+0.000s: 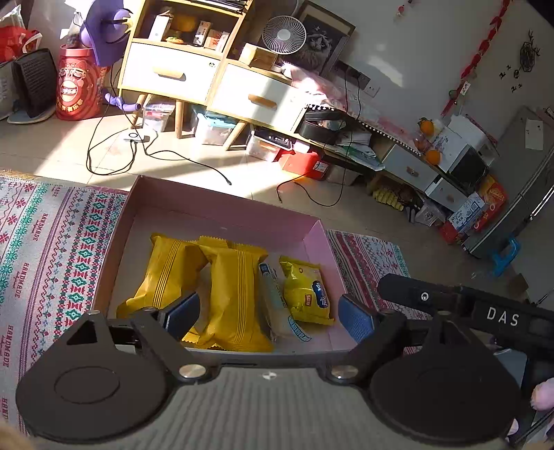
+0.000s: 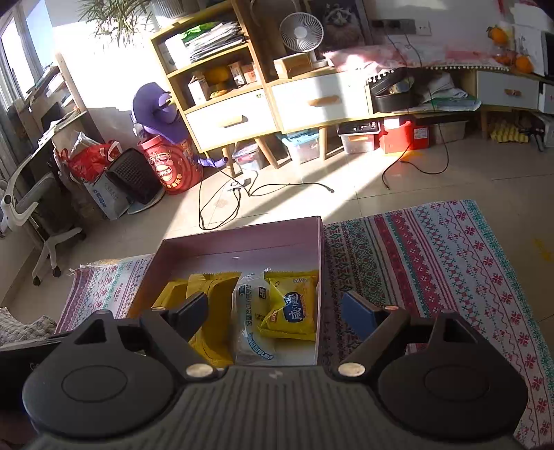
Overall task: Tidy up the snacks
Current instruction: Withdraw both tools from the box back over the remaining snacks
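four snack packs [image 1: 239,294] in pink box [image 1: 221,211]

Strong sunlight falls in bright patches across the pale tiled floor [image 2: 346,187], where black cables [image 2: 221,207] trail. A patterned woven rug [image 2: 450,263] in red, teal and white covers the near floor. Against the white wall [image 1: 415,45] stands a light wooden shelf unit with white drawers [image 2: 228,121], a small white desk fan [image 2: 301,31] on top. A red cylindrical drum [image 2: 173,166] stands beside it, and a white office chair [image 2: 31,214] stands at the far left near a window [image 2: 17,52].
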Demonstrator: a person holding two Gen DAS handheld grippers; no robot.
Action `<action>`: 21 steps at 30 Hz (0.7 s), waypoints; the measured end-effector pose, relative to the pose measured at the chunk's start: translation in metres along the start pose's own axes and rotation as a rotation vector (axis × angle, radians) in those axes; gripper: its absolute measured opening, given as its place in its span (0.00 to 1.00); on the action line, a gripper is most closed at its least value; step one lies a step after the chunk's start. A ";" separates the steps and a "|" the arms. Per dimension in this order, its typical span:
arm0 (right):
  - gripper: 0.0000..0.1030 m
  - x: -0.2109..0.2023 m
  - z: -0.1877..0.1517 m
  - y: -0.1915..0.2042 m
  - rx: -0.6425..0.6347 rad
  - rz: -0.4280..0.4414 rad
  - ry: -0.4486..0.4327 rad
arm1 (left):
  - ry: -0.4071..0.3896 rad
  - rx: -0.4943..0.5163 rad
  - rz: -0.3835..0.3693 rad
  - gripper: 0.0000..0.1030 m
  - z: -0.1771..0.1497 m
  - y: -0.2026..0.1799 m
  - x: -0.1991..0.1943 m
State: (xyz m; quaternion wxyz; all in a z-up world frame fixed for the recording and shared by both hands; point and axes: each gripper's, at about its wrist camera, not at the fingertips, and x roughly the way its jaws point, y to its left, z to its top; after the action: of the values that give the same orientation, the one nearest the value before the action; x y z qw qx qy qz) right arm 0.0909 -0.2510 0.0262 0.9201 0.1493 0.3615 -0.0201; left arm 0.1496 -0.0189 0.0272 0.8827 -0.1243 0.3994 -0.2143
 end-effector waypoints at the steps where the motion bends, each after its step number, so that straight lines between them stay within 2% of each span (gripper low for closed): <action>1: 0.83 -0.003 -0.002 0.000 -0.002 -0.001 0.000 | 0.002 0.000 0.002 0.90 -0.002 0.000 -0.003; 3: 0.87 -0.012 -0.007 0.000 -0.002 0.000 0.002 | 0.008 -0.001 0.010 0.93 -0.009 0.003 -0.012; 9: 0.93 -0.027 -0.027 -0.001 -0.008 -0.009 0.034 | 0.041 -0.011 0.056 0.97 -0.028 0.013 -0.031; 13: 0.95 -0.035 -0.045 0.000 -0.029 -0.028 0.066 | 0.055 -0.015 0.089 1.00 -0.039 0.019 -0.045; 21: 0.98 -0.045 -0.081 0.004 -0.067 -0.028 0.132 | 0.069 0.002 0.134 1.00 -0.064 0.030 -0.063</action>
State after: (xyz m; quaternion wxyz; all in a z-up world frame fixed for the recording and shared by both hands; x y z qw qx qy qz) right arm 0.0051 -0.2269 0.0017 0.8983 0.1142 0.4241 -0.0111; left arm 0.0719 0.0343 0.0153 0.8808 -0.0890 0.4368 -0.1595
